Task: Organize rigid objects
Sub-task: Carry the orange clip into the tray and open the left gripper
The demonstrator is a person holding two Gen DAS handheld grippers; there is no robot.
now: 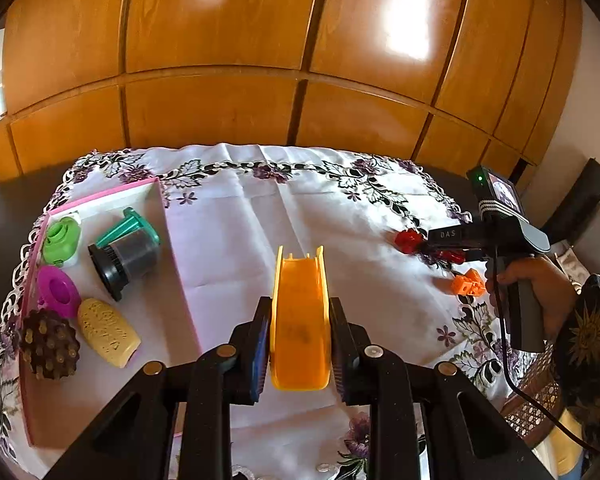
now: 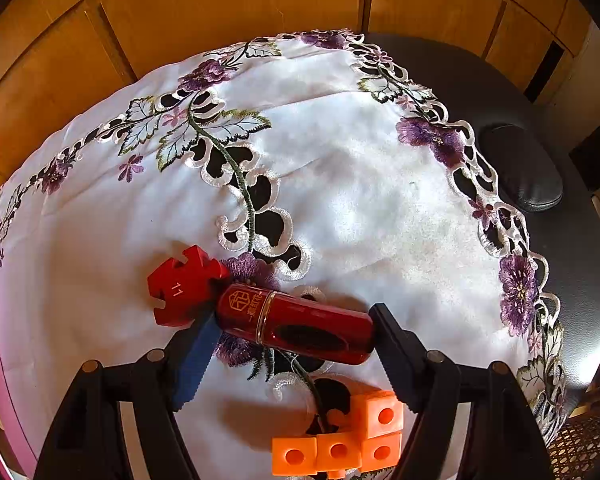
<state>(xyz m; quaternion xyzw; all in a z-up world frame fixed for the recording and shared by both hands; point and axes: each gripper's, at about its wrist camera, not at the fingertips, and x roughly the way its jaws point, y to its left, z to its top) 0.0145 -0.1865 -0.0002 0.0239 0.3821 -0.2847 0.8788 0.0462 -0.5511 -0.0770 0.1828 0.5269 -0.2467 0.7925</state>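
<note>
My left gripper (image 1: 299, 300) is shut on a yellow channel-shaped plastic piece (image 1: 300, 320), held above the white embroidered cloth to the right of the pink-edged tray (image 1: 112, 194). In the right wrist view a glossy red cylinder (image 2: 296, 324) lies lengthwise on the cloth between the fingers of my right gripper (image 2: 294, 316), whose pads touch both of its ends. A red cross-shaped block (image 2: 182, 290) rests against the cylinder's left end. An orange cluster of cubes (image 2: 340, 444) sits just below it. The left wrist view shows the right gripper (image 1: 440, 246) held by a hand at the right.
The tray holds a green ring piece (image 1: 60, 238), a teal and black spool (image 1: 126, 252), a magenta ring (image 1: 58, 290), a yellow oval piece (image 1: 108, 332) and a brown knobbly ball (image 1: 50, 344). Wooden cabinet doors stand behind the dark round table (image 2: 572, 264).
</note>
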